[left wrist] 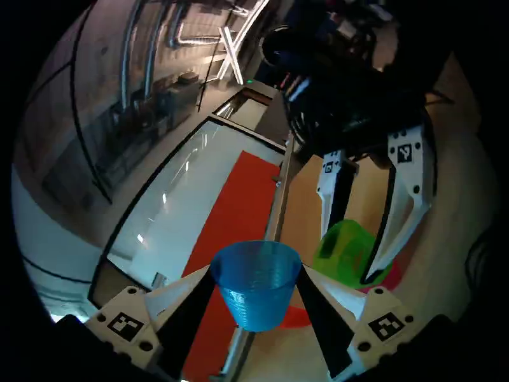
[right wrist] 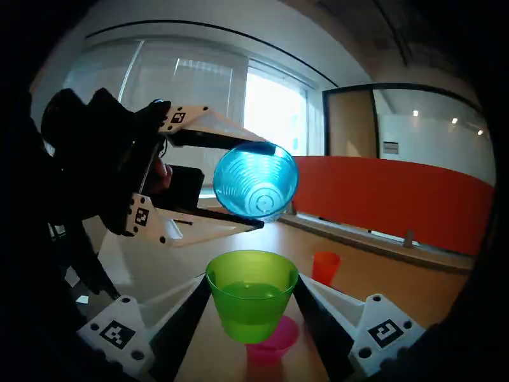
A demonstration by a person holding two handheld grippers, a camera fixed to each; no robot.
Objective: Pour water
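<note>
- Right gripper view, nearest: the right tool (right wrist: pixel 252 286) pinches the green cup (right wrist: pixel 252 299) from both sides and holds it upright. Liquid stands partway up inside it.
- At 6 o'clock, just behind that cup's base, sits a pink cup (right wrist: pixel 278 335). An orange cup (right wrist: pixel 326 266) stands farther off at 2 o'clock on the table (right wrist: pixel 382 280).
- At 12 o'clock above the green cup, the left tool (right wrist: pixel 259 179) clamps the blue cup (right wrist: pixel 256 180), which is tipped far over onto its side.
- Left gripper view: the blue cup sits at 6 o'clock in its tool's grip, with the green cup beyond at 2 o'clock.
- To pour well, I'd hold the blue lip straight above the green mouth, roll the left wrist slowly, and hold the green cup level. I cannot tell whether the blue cup has water left in it.
- Farthest, at 3 o'clock in the right gripper view, runs an orange partition (right wrist: pixel 394 197).
</note>
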